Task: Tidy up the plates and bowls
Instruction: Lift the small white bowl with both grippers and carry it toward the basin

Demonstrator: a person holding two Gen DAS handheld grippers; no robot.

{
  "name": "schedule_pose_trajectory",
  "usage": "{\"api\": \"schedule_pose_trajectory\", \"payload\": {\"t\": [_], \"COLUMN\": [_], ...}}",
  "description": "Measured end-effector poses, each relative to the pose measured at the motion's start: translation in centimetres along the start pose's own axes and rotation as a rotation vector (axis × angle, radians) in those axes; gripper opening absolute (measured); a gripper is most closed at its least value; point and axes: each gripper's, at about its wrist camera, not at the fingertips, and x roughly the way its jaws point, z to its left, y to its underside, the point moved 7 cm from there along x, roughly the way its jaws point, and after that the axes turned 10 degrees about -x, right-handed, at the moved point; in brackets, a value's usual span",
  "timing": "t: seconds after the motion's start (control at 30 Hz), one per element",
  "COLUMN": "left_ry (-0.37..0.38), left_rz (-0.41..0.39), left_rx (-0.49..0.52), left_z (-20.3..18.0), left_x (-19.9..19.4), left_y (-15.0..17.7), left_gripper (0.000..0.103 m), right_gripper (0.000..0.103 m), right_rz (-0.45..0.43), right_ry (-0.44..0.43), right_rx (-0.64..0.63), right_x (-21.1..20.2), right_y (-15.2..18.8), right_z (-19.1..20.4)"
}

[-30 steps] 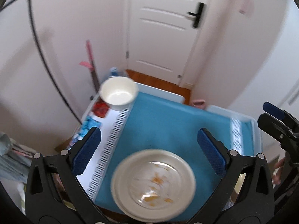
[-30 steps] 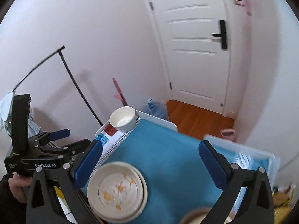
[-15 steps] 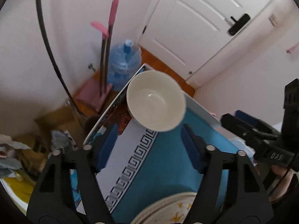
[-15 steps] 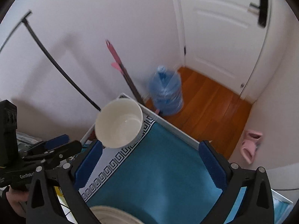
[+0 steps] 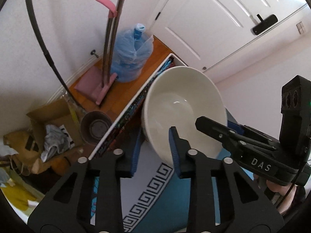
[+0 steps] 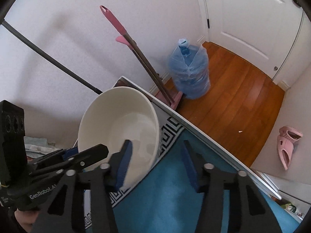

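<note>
A large cream bowl (image 5: 184,101) (image 6: 120,116), empty inside, stands at the far left corner of the table on the blue cloth (image 6: 165,194) with its key-pattern border. My left gripper (image 5: 155,136) (image 6: 77,152) straddles the bowl's left rim, one pad inside and one outside; its jaws are closing and grip the wall. My right gripper (image 6: 156,145) (image 5: 219,124) straddles the opposite rim. Its jaws are closing too, but the outer pad (image 6: 188,165) still stands off the wall.
Past the table's white edge (image 6: 194,130) lies a wooden floor with a blue water jug (image 6: 189,75), a pink-handled mop (image 6: 140,58) and pink slippers (image 6: 287,145). A cardboard box (image 5: 48,128) and a brown pot (image 5: 96,126) sit left of the table. A white door (image 5: 213,19) stands behind.
Both grippers dropped and moved from over the dirty plates to the bowl at the far corner. Their jaws narrowed around its opposite rims. The plates have left both views.
</note>
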Motion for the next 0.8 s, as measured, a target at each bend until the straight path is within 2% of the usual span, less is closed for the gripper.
{"api": "schedule_pose_trajectory", "payload": {"t": [0.07, 0.47, 0.7, 0.8], "left_ry": [0.008, -0.021, -0.007, 0.011], "left_rz": [-0.005, -0.043, -0.074, -0.093], "left_rx": [-0.003, 0.062, 0.133, 0.173], "left_z": [0.2, -0.7, -3.2, -5.0], "left_x": [0.1, -0.9, -3.6, -5.6], "left_y": [-0.1, -0.1, 1.1, 2.4], "left_gripper": [0.021, 0.021, 0.021, 0.021], "right_gripper": [0.02, 0.019, 0.019, 0.019], "right_rz": [0.006, 0.0, -0.062, -0.1], "right_ry": [-0.011, 0.002, 0.031, 0.047], "right_rx": [0.003, -0.003, 0.01, 0.027], "right_x": [0.4, 0.3, -3.1, -5.8], "right_y": [0.0, 0.0, 0.7, 1.7], "right_z": [0.1, 0.2, 0.5, 0.5]}}
